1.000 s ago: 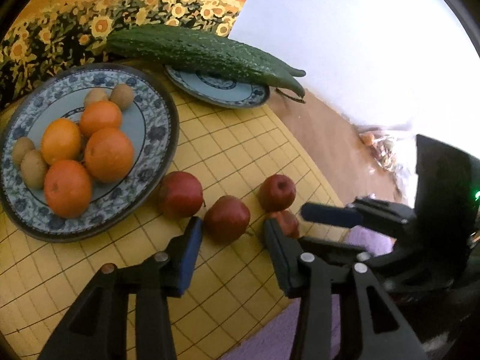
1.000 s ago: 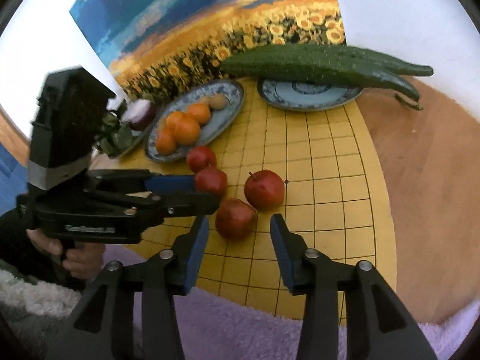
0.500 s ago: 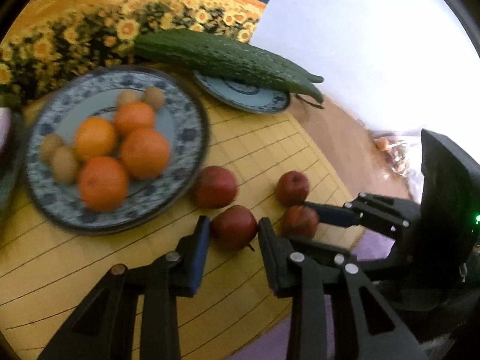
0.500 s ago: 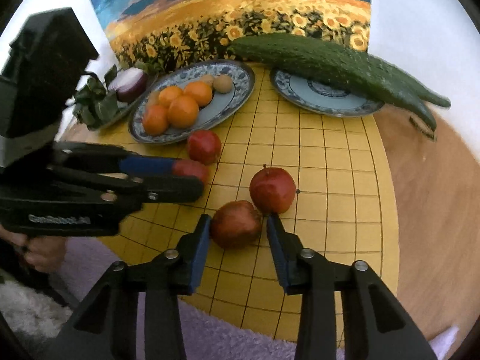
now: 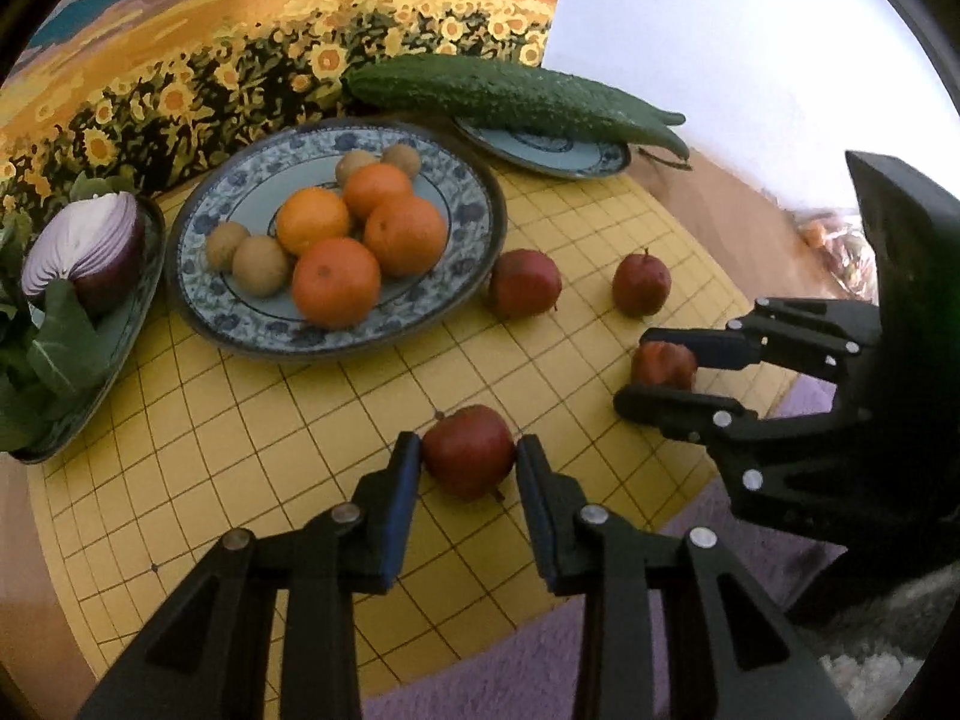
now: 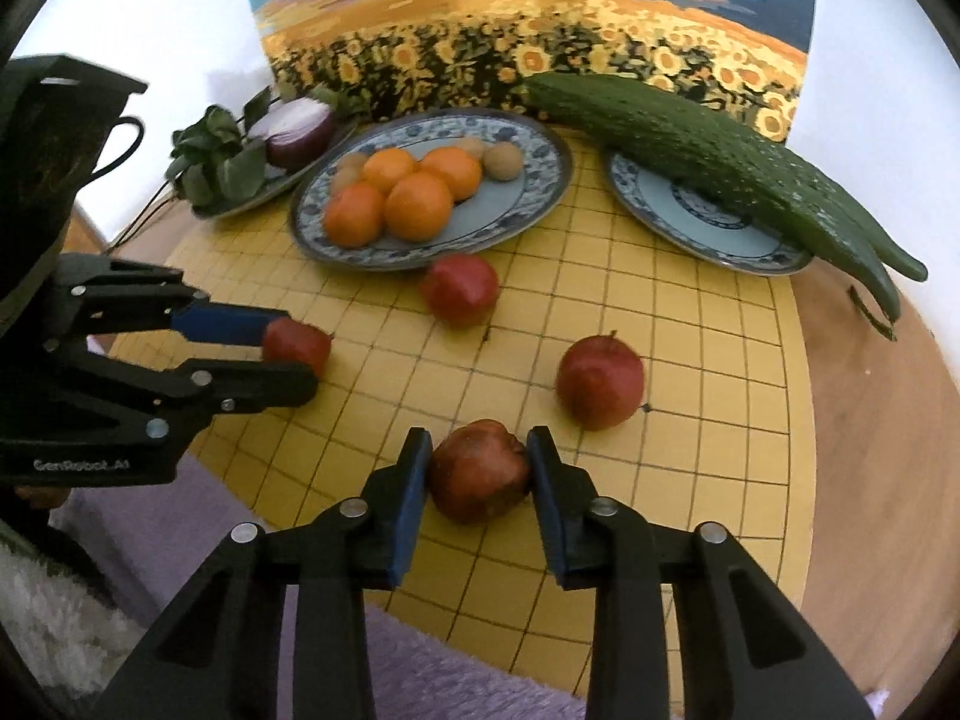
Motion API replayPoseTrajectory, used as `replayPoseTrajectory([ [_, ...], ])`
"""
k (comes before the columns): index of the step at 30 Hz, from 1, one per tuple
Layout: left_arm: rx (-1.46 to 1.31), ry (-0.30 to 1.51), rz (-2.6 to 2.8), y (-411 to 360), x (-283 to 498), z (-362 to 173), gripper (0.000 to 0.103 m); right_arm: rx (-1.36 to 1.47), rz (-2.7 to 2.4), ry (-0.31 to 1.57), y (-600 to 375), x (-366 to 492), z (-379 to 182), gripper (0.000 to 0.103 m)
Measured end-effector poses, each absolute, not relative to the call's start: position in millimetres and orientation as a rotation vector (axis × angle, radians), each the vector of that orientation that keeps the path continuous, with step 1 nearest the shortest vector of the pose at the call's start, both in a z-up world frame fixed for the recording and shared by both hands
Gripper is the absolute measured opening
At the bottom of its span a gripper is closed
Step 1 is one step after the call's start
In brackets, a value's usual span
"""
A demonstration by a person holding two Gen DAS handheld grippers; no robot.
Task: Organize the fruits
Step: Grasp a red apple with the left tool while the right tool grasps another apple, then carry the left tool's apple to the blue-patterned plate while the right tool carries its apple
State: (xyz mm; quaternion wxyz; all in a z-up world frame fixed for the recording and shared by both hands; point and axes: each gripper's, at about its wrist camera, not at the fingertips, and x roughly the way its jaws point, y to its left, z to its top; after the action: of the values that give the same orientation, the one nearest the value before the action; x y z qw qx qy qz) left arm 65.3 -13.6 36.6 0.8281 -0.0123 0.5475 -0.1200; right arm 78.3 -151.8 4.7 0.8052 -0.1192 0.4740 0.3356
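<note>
Apples are firm, smooth and round, so we pinch across their middles: left gripper (image 5: 468, 459) fingers clamp one apple (image 5: 469, 450), right gripper (image 6: 479, 468) fingers clamp another apple (image 6: 478, 471).

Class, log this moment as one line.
left gripper: shut on apple | right gripper: shut on second apple | two apples loose on mat

four red apples are seen on the yellow grid mat (image 5: 312, 420). one apple (image 5: 469, 450) is clamped between the left gripper (image 5: 465, 459) fingers; a duller, bruised apple (image 6: 479, 471) is clamped by the right gripper (image 6: 479, 462). two free apples (image 6: 459, 288) (image 6: 599, 381) are set apart, one just beside the fruit plate (image 6: 540, 180) of oranges (image 6: 414, 204) and small brown fruits (image 6: 503, 160).
</note>
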Motion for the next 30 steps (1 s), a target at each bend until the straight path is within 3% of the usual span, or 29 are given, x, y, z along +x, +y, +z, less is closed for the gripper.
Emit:
replayPoseTrajectory([
  [30,-0.02,1.134,-0.248,-15.5,65.7,31.1,0.032,-0.292,0.693,0.961,-151.2,68.6,4.2,0.033],
])
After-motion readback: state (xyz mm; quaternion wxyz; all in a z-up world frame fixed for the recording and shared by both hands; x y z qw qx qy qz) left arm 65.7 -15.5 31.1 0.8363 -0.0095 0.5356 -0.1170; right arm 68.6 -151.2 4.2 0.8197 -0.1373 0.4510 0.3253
